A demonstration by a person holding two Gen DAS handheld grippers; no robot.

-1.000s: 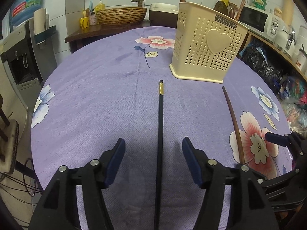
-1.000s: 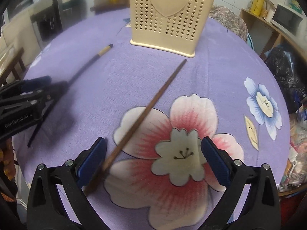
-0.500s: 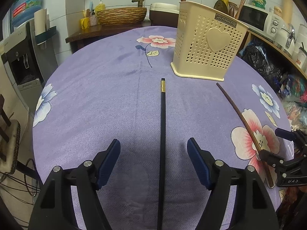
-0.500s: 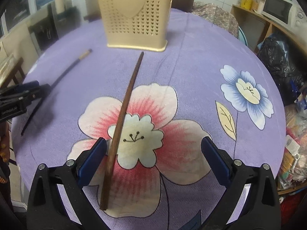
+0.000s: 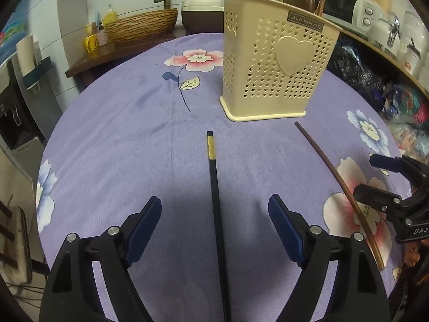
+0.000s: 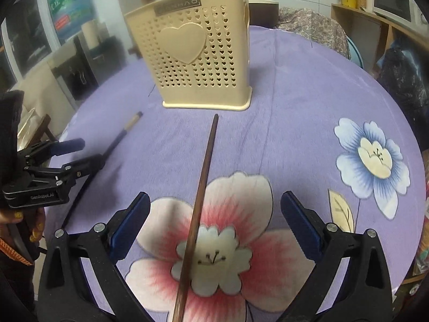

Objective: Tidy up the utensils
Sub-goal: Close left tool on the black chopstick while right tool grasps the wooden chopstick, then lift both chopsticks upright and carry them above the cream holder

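Two tools hover low over the table's near edge, both spread wide: the left tool (image 5: pixel 215 224) straddles the black chopstick (image 5: pixel 215 198), the right tool (image 6: pixel 214 220), now swung square, straddles the brown chopstick (image 6: pixel 199 196). Farther back stands the cream holder (image 5: pixel 276 72).

White tiled wall (image 5: pixel 75 8) fills the upper left of the frame; below it a dark wooden counter (image 5: pixel 112 56) carries a woven basin (image 5: pixel 142 25). A shelf (image 5: pixel 375 48) at upper right bears a microwave (image 5: pixel 346 6).
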